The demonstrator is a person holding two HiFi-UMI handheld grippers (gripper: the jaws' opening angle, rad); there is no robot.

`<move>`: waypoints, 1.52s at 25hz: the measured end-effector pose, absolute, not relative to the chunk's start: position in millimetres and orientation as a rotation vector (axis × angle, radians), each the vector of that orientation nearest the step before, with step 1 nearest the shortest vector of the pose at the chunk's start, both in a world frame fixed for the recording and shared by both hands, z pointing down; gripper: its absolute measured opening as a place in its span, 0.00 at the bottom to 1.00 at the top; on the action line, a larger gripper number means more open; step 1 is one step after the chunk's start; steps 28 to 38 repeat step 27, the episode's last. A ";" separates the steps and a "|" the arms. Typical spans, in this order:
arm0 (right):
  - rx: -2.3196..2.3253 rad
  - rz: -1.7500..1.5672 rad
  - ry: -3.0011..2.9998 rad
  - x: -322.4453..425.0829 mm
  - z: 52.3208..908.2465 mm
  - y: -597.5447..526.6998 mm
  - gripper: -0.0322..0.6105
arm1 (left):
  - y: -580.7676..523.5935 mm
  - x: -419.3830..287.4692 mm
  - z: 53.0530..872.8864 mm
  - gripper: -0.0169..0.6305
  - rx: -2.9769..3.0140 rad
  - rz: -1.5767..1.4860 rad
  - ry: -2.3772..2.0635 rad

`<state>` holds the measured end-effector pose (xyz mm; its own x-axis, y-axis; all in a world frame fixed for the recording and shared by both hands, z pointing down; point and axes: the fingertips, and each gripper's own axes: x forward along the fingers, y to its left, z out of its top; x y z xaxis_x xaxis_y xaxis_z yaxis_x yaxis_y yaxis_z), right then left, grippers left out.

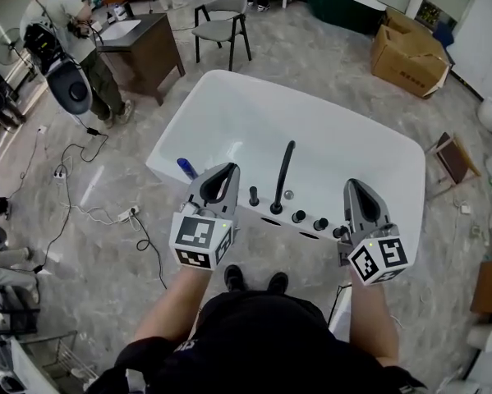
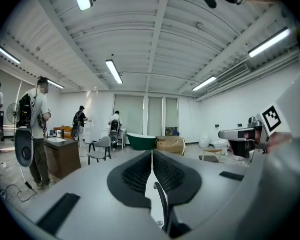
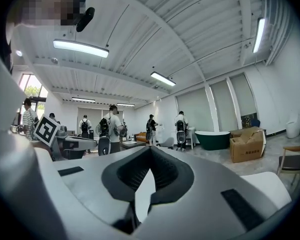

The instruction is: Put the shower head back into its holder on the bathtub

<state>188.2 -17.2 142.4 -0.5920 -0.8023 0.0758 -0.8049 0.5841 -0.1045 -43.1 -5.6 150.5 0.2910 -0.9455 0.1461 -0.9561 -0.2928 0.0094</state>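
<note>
Left gripper (image 1: 227, 171) and right gripper (image 1: 354, 185) are both clenched shut and empty, above the white bathtub's (image 1: 344, 162) near rim. The black shower head (image 1: 254, 195) appears seated upright in its holder, beside the tap (image 1: 283, 171). The task looks done. Next step is backing clear.

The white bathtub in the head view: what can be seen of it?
The bathtub is white, glossy and rounded-rectangular, standing alone on the grey marbled floor. Its basin looks empty. Along the near rim stand black fittings: a tall curved bar, a short upright post and round knobs. A small blue thing sits near the rim's left end. The left tool and right tool hang above that rim, jaws shut; whether they touch it cannot be told.
</note>
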 end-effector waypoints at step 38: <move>1.390 0.198 -2.794 169.3 140.1 -41.6 0.07 | -33.3 -58.9 134.9 0.05 2.466 0.153 -1.810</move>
